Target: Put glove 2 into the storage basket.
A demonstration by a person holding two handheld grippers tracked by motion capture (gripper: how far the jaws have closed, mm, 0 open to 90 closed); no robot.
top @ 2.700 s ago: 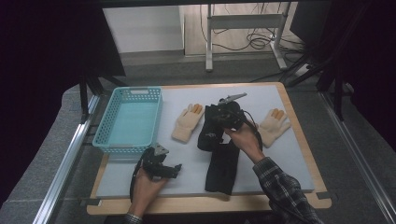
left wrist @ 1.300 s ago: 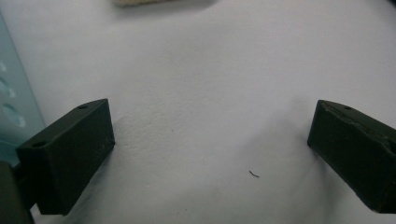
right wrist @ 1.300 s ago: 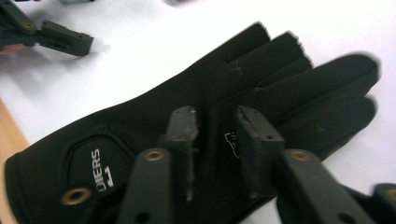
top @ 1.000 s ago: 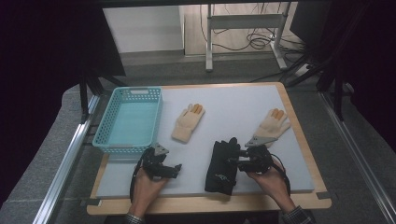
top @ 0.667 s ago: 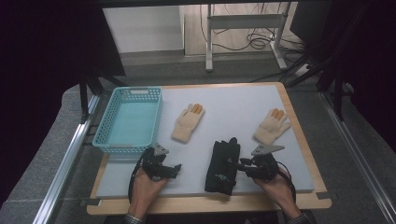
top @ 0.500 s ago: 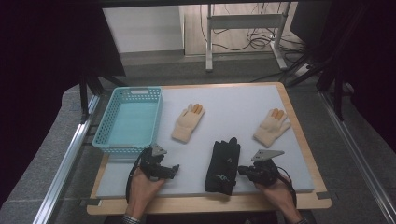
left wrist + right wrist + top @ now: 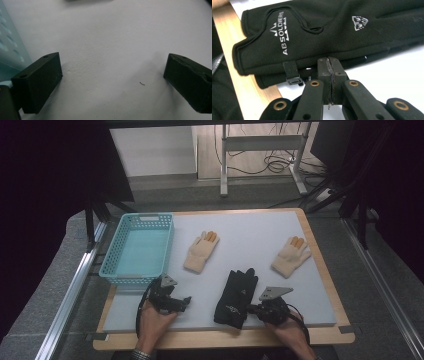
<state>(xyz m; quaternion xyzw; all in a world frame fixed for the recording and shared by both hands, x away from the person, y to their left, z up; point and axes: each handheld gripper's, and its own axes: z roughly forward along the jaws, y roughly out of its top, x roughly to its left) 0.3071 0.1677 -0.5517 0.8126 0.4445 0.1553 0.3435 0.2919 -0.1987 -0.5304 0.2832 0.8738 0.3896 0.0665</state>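
A pair of black gloves (image 7: 236, 297) lies stacked flat on the grey mat near the front edge, fingers pointing away. In the right gripper view the top glove (image 7: 312, 32) shows white lettering and a small logo. My right gripper (image 7: 253, 309) rests just right of the gloves' cuffs, low over the mat. Its jaws (image 7: 329, 65) are pressed together with nothing between them, a little short of the glove's edge. My left gripper (image 7: 183, 302) sits at the front left, below the basket. It is open (image 7: 112, 80) over bare mat.
A turquoise basket (image 7: 167, 245) stands at the back left, and its wall (image 7: 10, 50) is close to my left jaw. Two beige gloves lie on the mat, one at the centre (image 7: 200, 252) and one at the right (image 7: 291, 255). The wooden table edge (image 7: 244, 82) runs just in front of the black gloves.
The right hand brought the black gloves from mid-table to the front and let them go. It then drew back toward the front edge and sank, and its jaws closed empty. The left hand stayed put.
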